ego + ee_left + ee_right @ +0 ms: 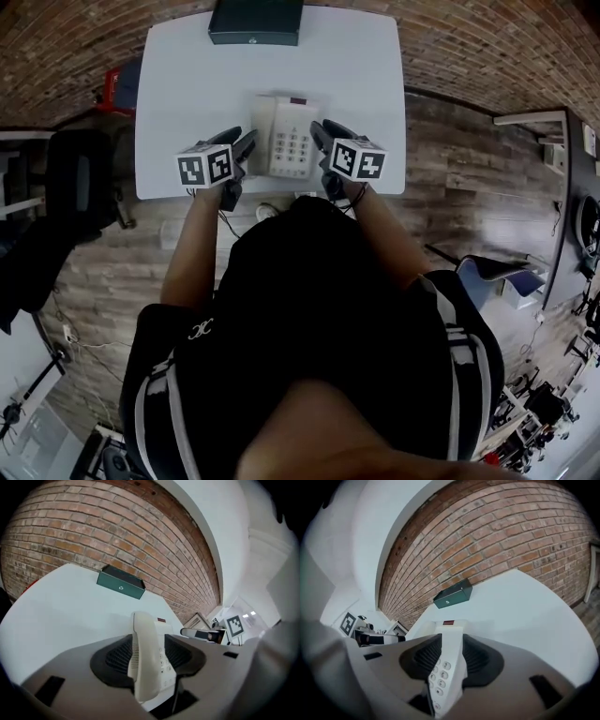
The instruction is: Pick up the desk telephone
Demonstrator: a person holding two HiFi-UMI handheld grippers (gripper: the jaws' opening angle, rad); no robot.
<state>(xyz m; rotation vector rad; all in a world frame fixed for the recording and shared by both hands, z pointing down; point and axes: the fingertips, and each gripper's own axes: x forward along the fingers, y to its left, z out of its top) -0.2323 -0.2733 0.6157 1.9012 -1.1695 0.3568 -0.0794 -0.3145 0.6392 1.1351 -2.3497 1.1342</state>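
A cream desk telephone (292,139) sits near the front edge of the white table (187,84), its handset (262,127) on the left side. My left gripper (247,143) is just left of the handset, and my right gripper (320,137) is at the phone's right edge. Both are open with nothing held. In the left gripper view the handset (143,658) shows in the gap between the dark pads (115,660). The keypad (443,674) fills the gap between the pads (480,660) in the right gripper view.
A dark green box (255,21) lies at the table's far edge, against the brick wall (93,531). A black chair (80,183) stands left of the table, with a red object (120,86) behind it. A white chair (502,277) is on the wooden floor to the right.
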